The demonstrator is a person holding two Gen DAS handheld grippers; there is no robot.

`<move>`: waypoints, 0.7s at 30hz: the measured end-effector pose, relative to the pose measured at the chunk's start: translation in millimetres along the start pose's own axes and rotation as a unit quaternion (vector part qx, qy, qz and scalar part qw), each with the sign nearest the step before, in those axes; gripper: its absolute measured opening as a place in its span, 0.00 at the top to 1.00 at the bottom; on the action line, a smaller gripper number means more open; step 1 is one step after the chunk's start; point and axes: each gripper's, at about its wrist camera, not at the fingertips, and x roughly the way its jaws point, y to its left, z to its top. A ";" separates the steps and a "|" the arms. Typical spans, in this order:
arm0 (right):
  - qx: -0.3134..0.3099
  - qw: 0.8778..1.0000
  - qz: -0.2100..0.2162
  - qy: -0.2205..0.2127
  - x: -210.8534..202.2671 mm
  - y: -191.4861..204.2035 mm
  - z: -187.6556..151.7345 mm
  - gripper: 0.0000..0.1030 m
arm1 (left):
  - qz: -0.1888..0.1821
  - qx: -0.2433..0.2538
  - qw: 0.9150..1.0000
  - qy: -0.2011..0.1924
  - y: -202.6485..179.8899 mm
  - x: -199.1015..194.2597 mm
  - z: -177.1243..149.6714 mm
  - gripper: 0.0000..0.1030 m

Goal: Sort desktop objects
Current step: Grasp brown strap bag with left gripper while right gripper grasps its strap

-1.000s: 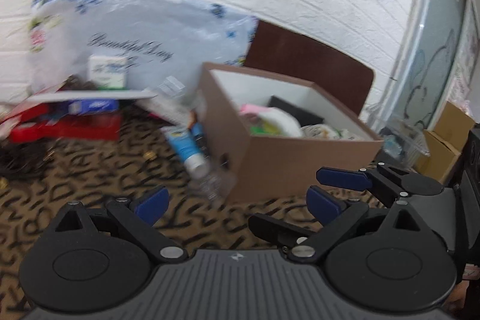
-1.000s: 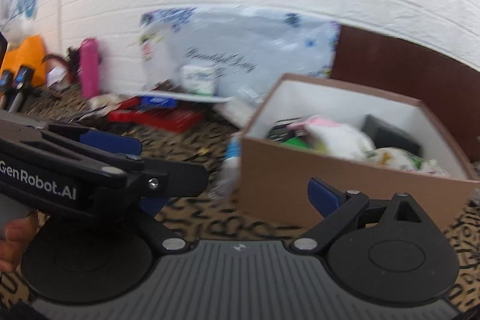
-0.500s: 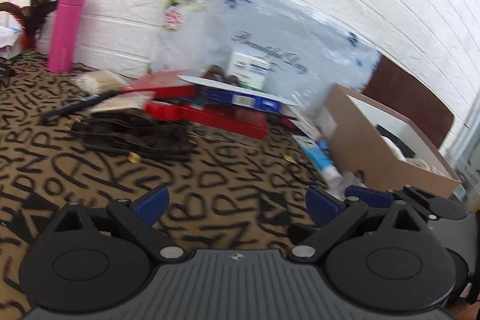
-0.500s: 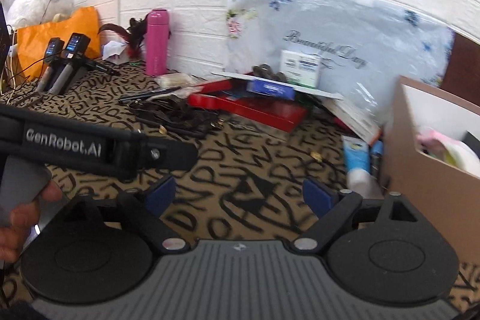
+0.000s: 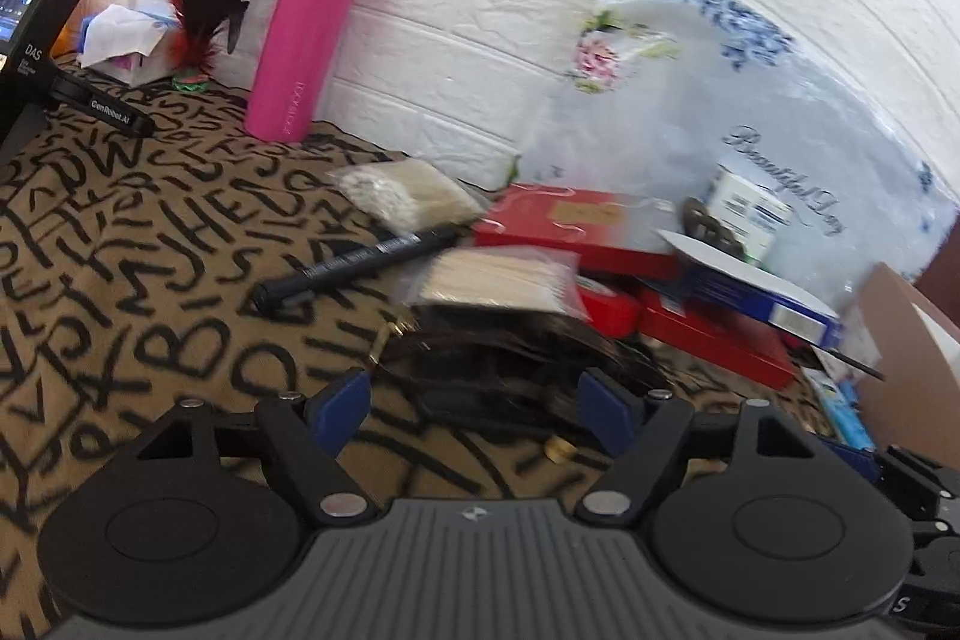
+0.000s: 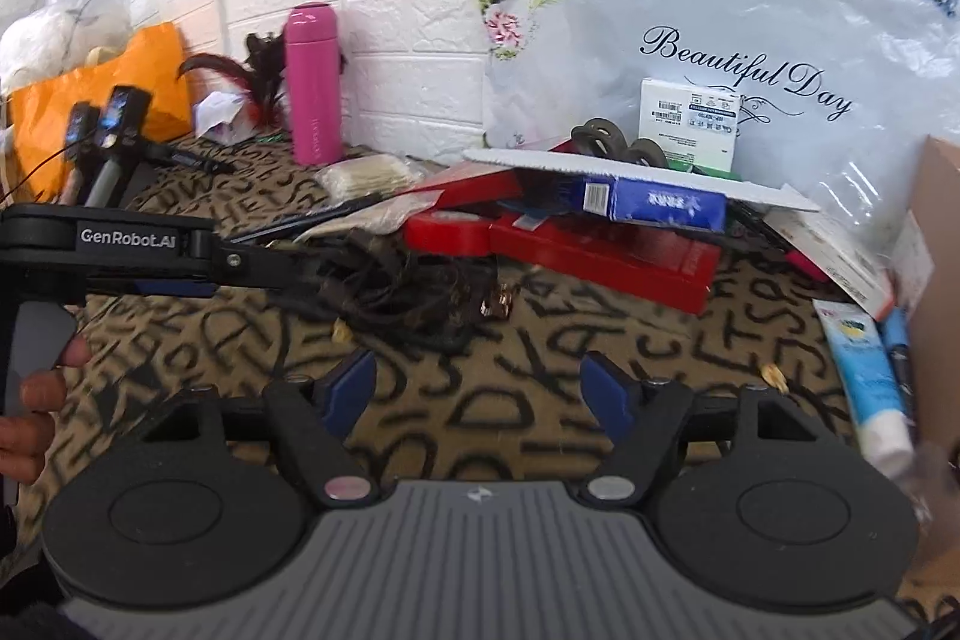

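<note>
Between the left gripper's (image 5: pixel 477 409) parted jaws lies a dark tangled cord bundle (image 5: pixel 516 364) on the letter-print cloth (image 5: pixel 120 244). Right gripper (image 6: pixel 477 391), jaws also apart, hovers just short of that bundle; a red box (image 6: pixel 606 256) sits beyond.

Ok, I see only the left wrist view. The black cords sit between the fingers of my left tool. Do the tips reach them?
Observer: In the right wrist view, the left tool comes in from the side and its tips meet the left edge of the cords.
Operator: And the right tool, is it open?
Observer: Yes, the right tool is open and empty, over bare cloth.
Operator: I see only a blue strip beside the box. What is it?
Observer: A blue and white tube, lying flat beside the box, its white cap toward the camera.
</note>
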 end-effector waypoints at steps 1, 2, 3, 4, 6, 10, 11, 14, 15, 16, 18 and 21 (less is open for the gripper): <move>0.004 1.000 -0.001 0.001 7.3 -0.6 2.5 0.31 | 0.000 0.001 1.000 0.001 3.3 5.6 2.8 0.25; 0.009 1.000 -0.001 0.003 14.6 -1.4 5.4 0.32 | 0.000 0.003 1.000 0.003 5.8 11.2 5.6 0.28; 0.014 1.000 -0.001 0.005 21.5 -1.6 8.5 0.32 | -0.001 0.003 1.000 0.007 7.5 15.7 7.6 0.31; 0.018 1.000 0.000 0.004 28.0 -2.0 10.9 0.33 | -0.002 0.003 1.000 0.010 9.4 20.7 9.0 0.33; 0.025 1.000 0.000 0.004 39.4 -2.2 15.5 0.35 | -0.003 0.006 1.000 0.017 12.1 29.2 10.6 0.35; 0.044 0.999 0.006 0.005 57.2 -4.2 22.0 0.38 | -0.005 0.011 1.000 0.028 15.7 43.0 9.8 0.42; 0.047 0.999 0.007 0.007 61.6 -4.7 22.8 0.40 | -0.004 0.016 1.000 0.025 15.2 44.2 9.2 0.42; 0.064 0.997 0.016 0.029 76.6 -7.8 20.7 0.54 | -0.009 0.034 0.999 0.027 9.2 44.1 6.9 0.55; 0.073 0.996 0.027 0.039 80.4 -9.2 18.6 0.61 | -0.007 0.038 0.999 0.028 7.0 42.7 6.2 0.55; 0.077 0.996 0.036 0.041 80.7 -9.4 16.4 0.62 | -0.004 0.044 0.999 0.030 4.6 41.0 5.2 0.55; 0.062 0.997 0.033 0.044 76.1 -5.8 15.4 0.67 | 0.001 0.051 0.998 0.035 -0.5 36.3 1.6 0.57; 0.067 0.995 0.041 0.055 62.8 -8.9 14.7 0.72 | -0.010 0.047 0.998 0.048 -7.5 23.6 -8.6 0.59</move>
